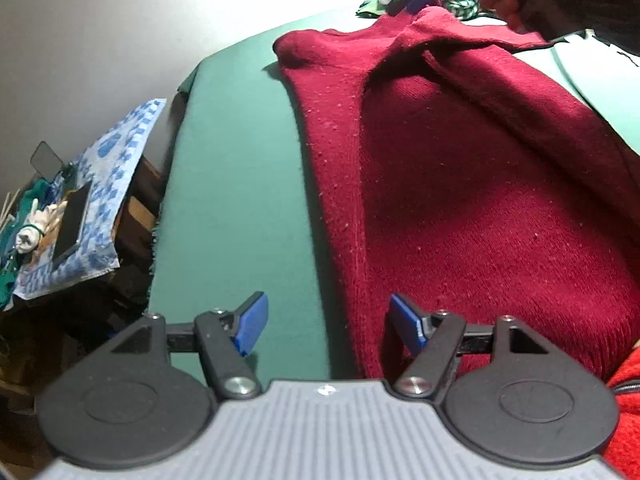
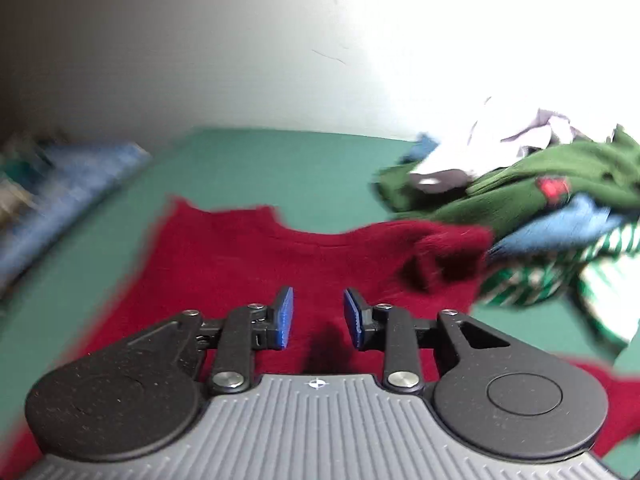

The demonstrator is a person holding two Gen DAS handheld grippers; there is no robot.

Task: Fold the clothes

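Beyond right claw (image 2: 318, 322), blurred sweater (image 2: 248, 256), pile (image 2: 540, 200)

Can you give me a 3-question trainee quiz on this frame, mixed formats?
1. True or false: the left gripper has its jaws shut on the dark red sweater.
2. What does the sweater lie on? A) green cloth B) bare wood C) blue towel
3. Fill in: in the right wrist view, the pile of clothes sits to the ____ of the right gripper.

Key: 1 false, both grippers open and empty; 2 A; 3 right.
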